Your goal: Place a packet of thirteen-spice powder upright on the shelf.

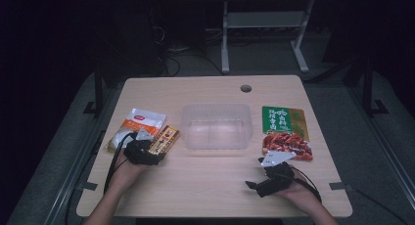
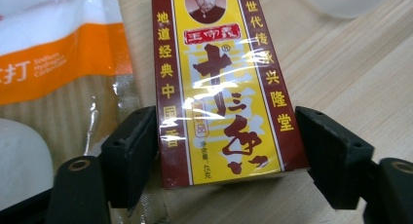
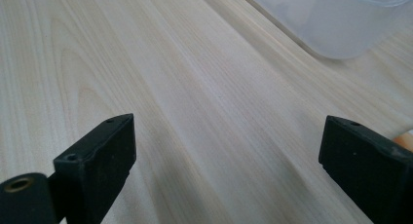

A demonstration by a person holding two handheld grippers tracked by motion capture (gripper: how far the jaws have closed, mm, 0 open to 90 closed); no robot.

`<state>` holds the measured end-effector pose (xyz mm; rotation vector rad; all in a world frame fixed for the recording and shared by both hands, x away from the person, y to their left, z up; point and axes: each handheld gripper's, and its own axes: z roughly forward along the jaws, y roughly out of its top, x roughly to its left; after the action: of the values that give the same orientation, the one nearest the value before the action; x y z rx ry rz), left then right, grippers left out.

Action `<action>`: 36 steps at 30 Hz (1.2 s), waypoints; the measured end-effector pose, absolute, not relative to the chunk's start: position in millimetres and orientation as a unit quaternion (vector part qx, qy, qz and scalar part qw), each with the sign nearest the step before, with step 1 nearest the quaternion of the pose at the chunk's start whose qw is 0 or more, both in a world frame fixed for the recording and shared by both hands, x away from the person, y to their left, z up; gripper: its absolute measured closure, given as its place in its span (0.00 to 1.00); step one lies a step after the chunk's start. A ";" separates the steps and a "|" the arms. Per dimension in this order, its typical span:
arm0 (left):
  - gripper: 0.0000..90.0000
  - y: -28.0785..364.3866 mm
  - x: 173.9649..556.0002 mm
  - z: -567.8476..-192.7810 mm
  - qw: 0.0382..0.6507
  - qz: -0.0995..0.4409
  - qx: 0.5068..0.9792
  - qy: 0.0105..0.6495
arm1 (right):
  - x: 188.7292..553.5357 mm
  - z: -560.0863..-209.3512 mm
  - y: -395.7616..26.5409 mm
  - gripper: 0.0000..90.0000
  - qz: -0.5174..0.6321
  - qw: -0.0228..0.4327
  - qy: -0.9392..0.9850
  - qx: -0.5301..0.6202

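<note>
A yellow and dark-red spice box (image 2: 224, 97) wrapped in clear film lies on the wooden table, its left edge over a white and orange bag (image 2: 58, 53). My left gripper (image 2: 226, 146) has the box's near end between its jaws, with both pads against its long sides. From the high view the box (image 1: 165, 138) sits left of the middle, and the left gripper (image 1: 154, 150) comes at it from below. My right gripper (image 3: 226, 156) stands open over bare wood; in the high view it (image 1: 257, 178) rests at the front right.
A clear plastic container (image 1: 217, 126) stands mid-table; its corner (image 3: 336, 19) shows ahead of the right gripper. A green and red food packet (image 1: 285, 132) lies at the right. The white and orange bag (image 1: 139, 122) lies at the left.
</note>
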<state>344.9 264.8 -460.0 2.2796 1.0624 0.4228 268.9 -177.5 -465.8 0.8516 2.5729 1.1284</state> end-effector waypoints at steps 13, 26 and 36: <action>0.35 263.4 344.2 -459.4 0.285 0.154 0.846 0.424 | 267.9 -464.9 -176.5 0.07 0.386 0.103 0.870 0.289; 0.36 281.9 328.9 -434.5 0.325 0.141 0.839 0.413 | 268.1 -464.3 -177.7 0.07 0.390 0.103 0.868 0.289; 0.36 290.1 291.5 -423.8 0.322 0.117 0.866 0.364 | 267.7 -463.9 -178.2 0.07 0.397 0.103 0.867 0.284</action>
<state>291.5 290.1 -423.8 2.2748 0.9568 0.3077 267.7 -178.2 -463.9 0.8375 2.5580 1.1722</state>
